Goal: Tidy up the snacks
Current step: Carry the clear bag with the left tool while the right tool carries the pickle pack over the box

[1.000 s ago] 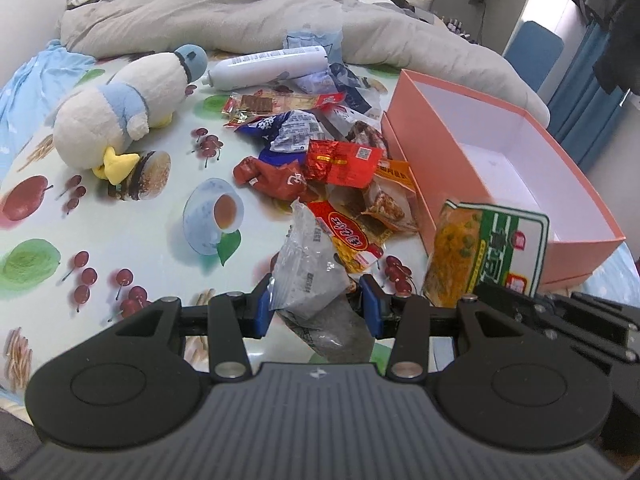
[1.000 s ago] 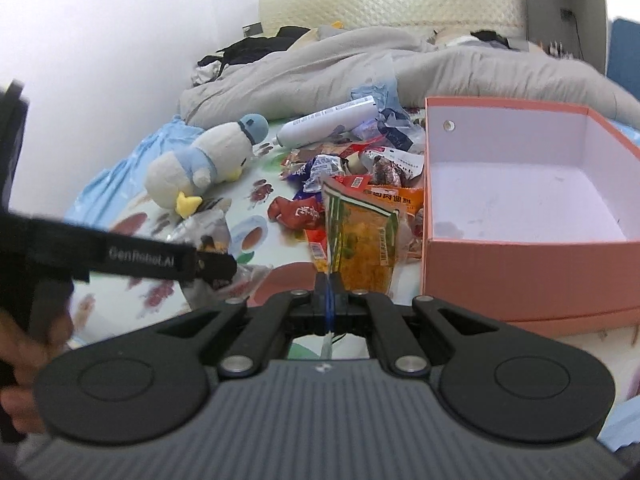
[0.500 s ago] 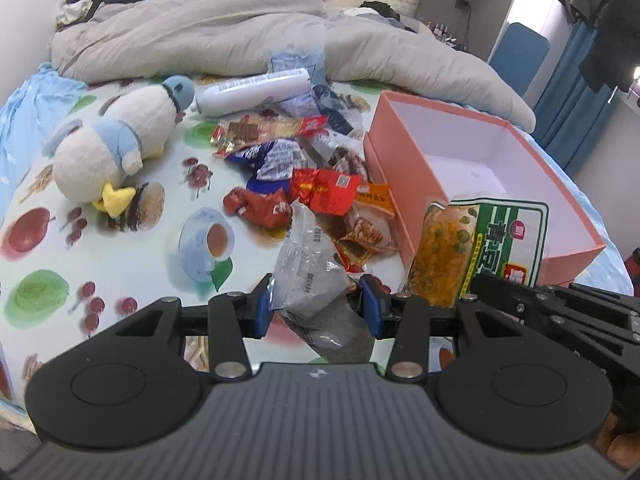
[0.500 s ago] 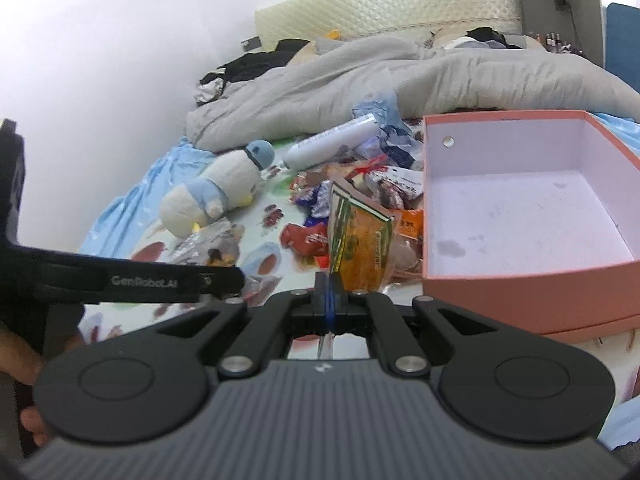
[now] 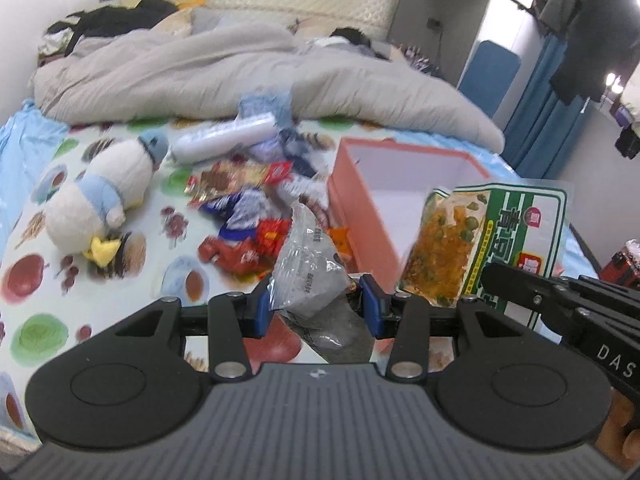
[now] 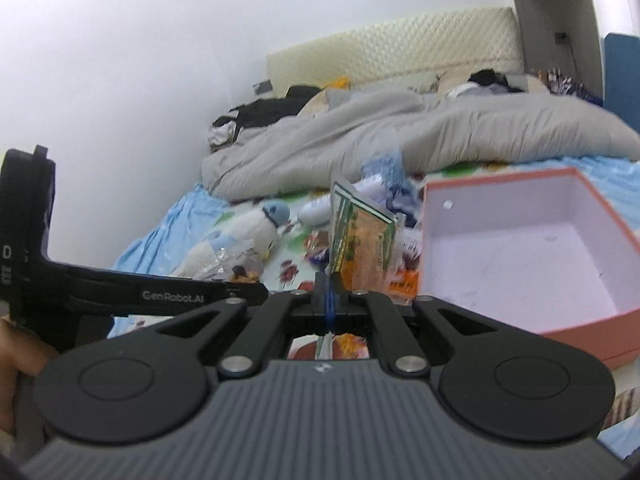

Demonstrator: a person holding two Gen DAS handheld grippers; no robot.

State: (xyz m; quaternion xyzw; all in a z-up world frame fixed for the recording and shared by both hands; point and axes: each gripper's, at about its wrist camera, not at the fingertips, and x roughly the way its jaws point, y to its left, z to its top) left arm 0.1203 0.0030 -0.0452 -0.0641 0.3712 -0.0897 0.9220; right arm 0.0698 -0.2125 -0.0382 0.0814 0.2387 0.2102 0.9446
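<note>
Black tongs (image 5: 316,306), blue pads (image 5: 262,312), silver screws, ribbed grey housing

Both wrist cameras look down their tongs (sharing the pink box (image 5: 362,216)).

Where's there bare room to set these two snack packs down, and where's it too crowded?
The pink box is empty inside. The printed sheet is bare nearer the camera than the plush penguin. It is crowded in the snack pile between the penguin and the box's left wall.

White wall (image 6: 160,80), unmade bed (image 5: 240,64), blue curtains (image 5: 540,120)
</note>
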